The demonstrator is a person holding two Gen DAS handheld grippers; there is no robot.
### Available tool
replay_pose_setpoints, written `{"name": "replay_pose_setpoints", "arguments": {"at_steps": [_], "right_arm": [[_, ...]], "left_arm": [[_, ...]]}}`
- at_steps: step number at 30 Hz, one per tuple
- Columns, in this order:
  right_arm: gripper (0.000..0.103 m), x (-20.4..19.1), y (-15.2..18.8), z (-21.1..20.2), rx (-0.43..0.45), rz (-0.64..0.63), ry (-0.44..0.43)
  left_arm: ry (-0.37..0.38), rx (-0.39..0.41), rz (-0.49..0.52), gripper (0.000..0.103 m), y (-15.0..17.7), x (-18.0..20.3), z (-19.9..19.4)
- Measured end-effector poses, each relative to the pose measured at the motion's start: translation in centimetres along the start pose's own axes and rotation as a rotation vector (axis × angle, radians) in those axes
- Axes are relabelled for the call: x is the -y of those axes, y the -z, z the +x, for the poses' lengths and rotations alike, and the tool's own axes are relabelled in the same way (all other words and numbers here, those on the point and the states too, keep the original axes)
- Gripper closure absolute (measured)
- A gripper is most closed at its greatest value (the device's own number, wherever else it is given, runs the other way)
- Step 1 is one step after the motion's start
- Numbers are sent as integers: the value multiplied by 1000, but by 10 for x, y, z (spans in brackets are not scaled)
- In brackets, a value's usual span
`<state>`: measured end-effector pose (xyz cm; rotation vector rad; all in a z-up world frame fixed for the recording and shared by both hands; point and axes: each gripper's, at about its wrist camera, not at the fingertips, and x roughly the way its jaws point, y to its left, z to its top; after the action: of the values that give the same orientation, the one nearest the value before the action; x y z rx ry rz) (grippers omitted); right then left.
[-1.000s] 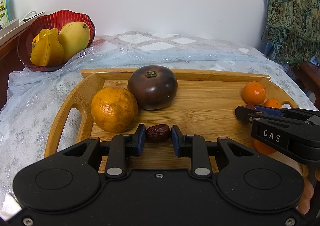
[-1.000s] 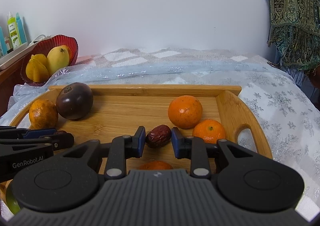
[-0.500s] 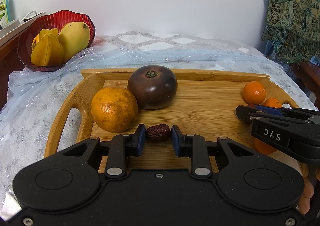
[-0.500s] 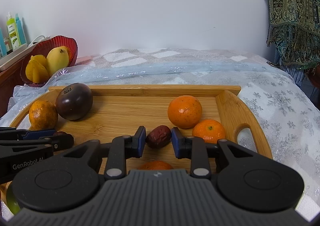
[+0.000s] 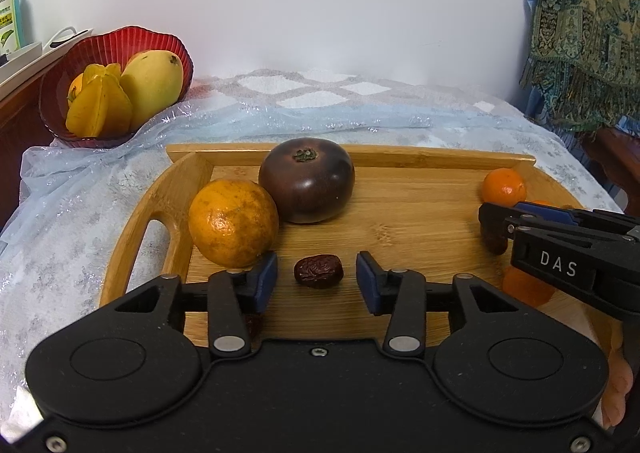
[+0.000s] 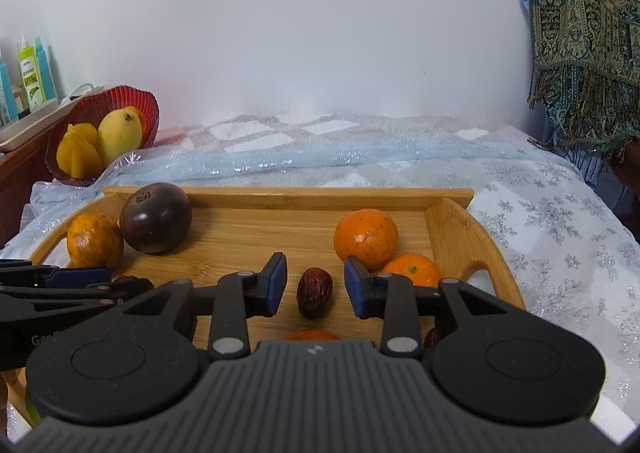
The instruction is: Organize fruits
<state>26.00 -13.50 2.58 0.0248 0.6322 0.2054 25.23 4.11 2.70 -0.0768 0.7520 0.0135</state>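
On the wooden tray point(image 5: 168, 193), one dried red date point(image 5: 318, 271) lies with its long axis across the left gripper point(image 5: 317, 281), just in front of the speckled orange point(image 5: 233, 221); a second date point(image 6: 314, 292) lies lengthwise, pointing away along the right gripper point(image 6: 315, 285), near the bright tangerine point(image 6: 365, 237). Each gripper stands spread wide around its date, pads clear of it on both sides, grasping nothing. The dark round fruit point(image 5: 306, 179) sits touching the speckled orange, toward the tray's far rim.
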Motion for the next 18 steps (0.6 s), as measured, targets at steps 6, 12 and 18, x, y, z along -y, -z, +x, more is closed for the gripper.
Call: {"name": "replay_pose_setpoints", "arguments": {"at_steps": [6,12,18], "right_arm": [[39,4,-1,-15,47,17,9],[29,11,1,-35,104,52,20],[19,12,7,-57,161,28,43]], "left_arm": [[-3,34,10,51,1,1,-14],[16,49,-16,47,4,-4,-29],[12,71,7,37,13,-5,-46]]}}
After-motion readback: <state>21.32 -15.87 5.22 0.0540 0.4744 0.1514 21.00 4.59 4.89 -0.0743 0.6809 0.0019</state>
